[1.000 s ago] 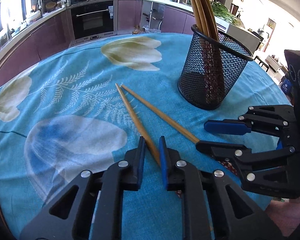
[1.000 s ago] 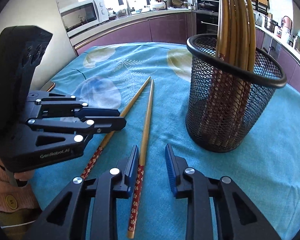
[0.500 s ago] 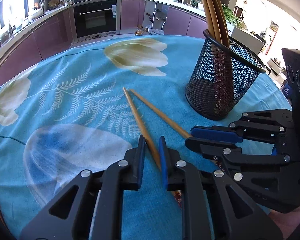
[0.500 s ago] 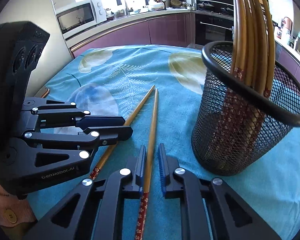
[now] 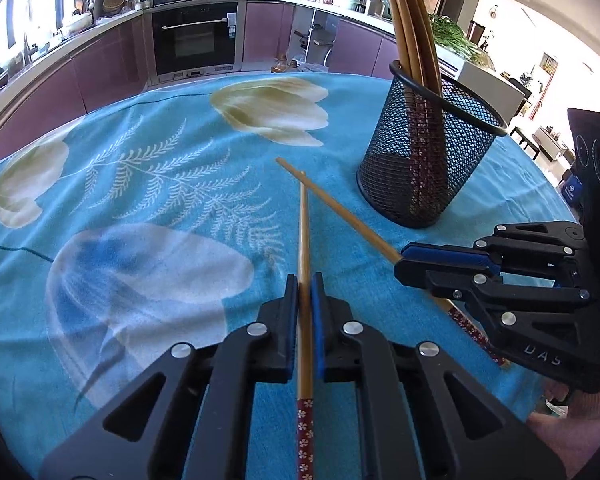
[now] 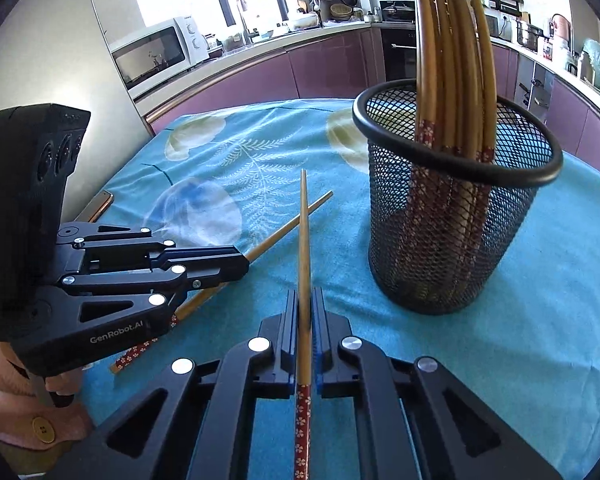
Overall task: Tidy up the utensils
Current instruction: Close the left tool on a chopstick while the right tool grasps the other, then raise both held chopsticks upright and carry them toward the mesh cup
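Chopsticks are the matter here: two loose ones, each pinched by one gripper, above a table spread with a blue flowered cloth (image 5: 172, 184). The left gripper (image 5: 305, 292) has its jaws clamped on one chopstick (image 5: 303, 232), and they have just been closing on it; its bare tip points away from the camera, while the red patterned end runs off the lower edge of the left wrist view. The right gripper (image 6: 305, 304) is clamped likewise on the other chopstick (image 6: 303, 240), whose red end is also cut off at the bottom of the right wrist view. In both views the two sticks cross near their tips; whether they touch there I cannot tell. Nor is it clear if either tip rests on the cloth. A black mesh holder (image 6: 452, 248) stands upright near the sticks, with more chopsticks (image 6: 452, 60) in it; their tops leave the picture. Part of a pink sleeve (image 6: 16, 412) shows under the left gripper.
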`<state>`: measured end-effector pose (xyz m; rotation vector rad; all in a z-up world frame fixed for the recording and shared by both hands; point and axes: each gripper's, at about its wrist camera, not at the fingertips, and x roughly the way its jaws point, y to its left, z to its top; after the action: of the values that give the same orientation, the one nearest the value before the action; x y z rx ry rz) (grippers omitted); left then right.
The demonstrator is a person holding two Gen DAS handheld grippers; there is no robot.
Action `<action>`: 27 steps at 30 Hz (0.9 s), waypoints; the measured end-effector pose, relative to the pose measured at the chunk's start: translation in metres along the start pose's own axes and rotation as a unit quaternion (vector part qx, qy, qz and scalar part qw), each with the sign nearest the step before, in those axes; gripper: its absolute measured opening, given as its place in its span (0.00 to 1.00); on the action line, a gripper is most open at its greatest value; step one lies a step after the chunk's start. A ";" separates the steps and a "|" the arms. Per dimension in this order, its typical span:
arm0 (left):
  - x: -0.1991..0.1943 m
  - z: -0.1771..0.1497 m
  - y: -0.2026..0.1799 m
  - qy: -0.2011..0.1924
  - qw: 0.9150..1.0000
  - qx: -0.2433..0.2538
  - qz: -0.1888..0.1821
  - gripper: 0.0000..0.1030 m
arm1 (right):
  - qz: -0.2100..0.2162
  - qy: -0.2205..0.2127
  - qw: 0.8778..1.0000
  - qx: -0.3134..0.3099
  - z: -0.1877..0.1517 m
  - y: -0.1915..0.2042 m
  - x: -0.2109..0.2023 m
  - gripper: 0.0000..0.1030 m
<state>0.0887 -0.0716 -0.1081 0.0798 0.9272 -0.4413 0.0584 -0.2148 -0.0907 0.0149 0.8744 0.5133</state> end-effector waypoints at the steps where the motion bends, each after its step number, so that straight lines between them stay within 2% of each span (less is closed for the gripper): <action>1: 0.000 -0.001 -0.001 0.000 1.000 0.003 0.002 0.07 | 0.002 0.002 1.000 0.000 0.000 0.001 0.001 0.05; 17: 0.012 0.008 -0.009 0.010 0.999 0.034 0.014 0.11 | -0.029 0.011 0.999 -0.017 0.001 0.006 0.015 0.07; 21: 0.014 0.011 -0.011 0.009 0.999 0.034 0.016 0.07 | -0.030 0.011 0.999 -0.021 0.002 0.006 0.017 0.07; 27: 0.013 0.010 -0.012 0.003 0.999 0.030 0.020 0.07 | -0.025 0.006 1.000 -0.011 0.000 0.002 0.015 0.06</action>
<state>0.0982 -0.0891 -0.1110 0.1543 0.9176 -0.4326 0.0655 -0.2065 -0.1006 -0.0291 0.8785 0.4771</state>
